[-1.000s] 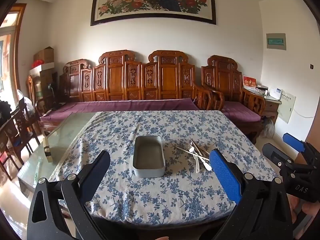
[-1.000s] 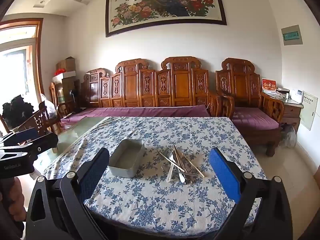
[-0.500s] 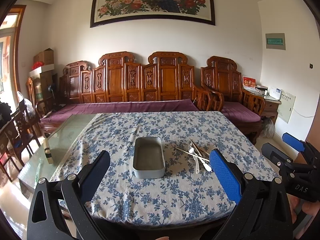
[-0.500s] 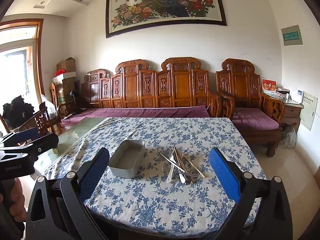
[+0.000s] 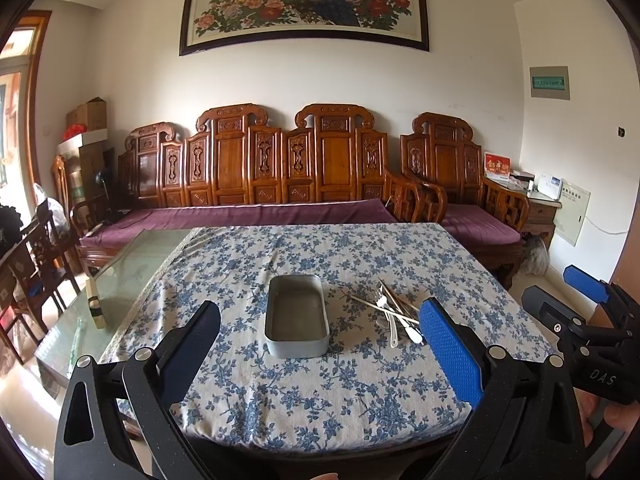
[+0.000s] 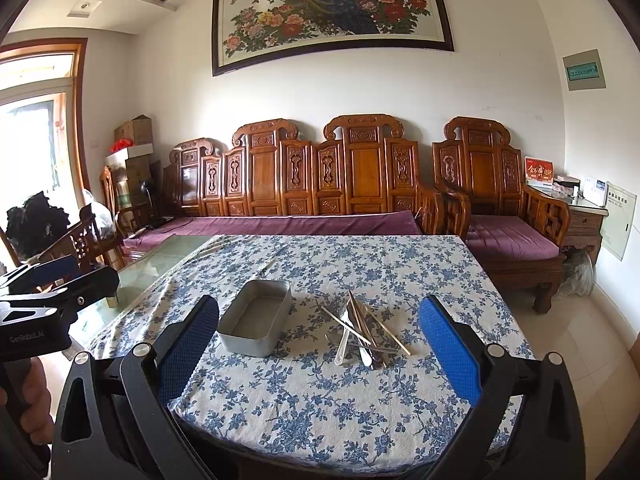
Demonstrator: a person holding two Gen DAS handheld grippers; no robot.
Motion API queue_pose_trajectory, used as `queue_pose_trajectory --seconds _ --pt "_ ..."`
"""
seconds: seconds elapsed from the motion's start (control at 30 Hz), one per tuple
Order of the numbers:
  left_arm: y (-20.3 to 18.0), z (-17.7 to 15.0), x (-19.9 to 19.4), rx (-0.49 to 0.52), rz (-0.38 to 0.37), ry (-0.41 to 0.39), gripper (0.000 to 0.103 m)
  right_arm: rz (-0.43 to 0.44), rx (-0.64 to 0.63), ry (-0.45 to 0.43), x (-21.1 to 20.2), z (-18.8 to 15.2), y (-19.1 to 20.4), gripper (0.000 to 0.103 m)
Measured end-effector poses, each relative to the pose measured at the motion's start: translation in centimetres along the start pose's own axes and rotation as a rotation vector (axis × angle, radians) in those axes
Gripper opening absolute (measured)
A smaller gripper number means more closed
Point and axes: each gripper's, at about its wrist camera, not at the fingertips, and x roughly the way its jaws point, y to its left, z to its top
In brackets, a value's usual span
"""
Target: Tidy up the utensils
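Grippers left (image 5: 320, 344) and right (image 6: 320, 340) gape; ahead, rounded rectangular metal tin (image 5: 297, 315), thin crossed steel utensils (image 6: 362, 330) to its right.

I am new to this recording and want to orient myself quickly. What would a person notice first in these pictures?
A table under a blue-flowered cloth fills the foreground, with an empty metal tin near its middle and a loose pile of utensils lying just right of it. Behind the table, a carved wooden bench with purple cushions stands along the wall, under a large peacock painting. Both the left gripper and right gripper hang open, holding nothing.
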Motion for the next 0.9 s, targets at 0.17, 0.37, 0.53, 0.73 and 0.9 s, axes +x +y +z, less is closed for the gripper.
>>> queue_pose_trajectory --seconds 0.17,0.37,0.53,0.73,0.9 --pt "-0.05 0.05 0.14 0.002 0.003 0.002 0.097 0.0 0.001 0.0 -0.01 0.01 -0.02 0.101" --pt "0.05 0.0 0.13 0.003 0.003 0.002 0.097 0.0 0.002 0.0 0.02 0.02 -0.03 0.101" --pt "0.08 0.0 0.15 0.002 0.003 0.001 0.097 0.0 0.001 -0.001 0.01 0.02 -0.02 0.101" --pt "0.06 -0.13 0.36 0.003 -0.001 0.003 0.097 0.001 0.001 0.0 0.03 -0.02 -0.02 0.101" --pt "0.09 -0.15 0.35 0.002 -0.001 0.005 0.097 0.0 0.002 0.0 0.08 -0.06 -0.07 0.101"
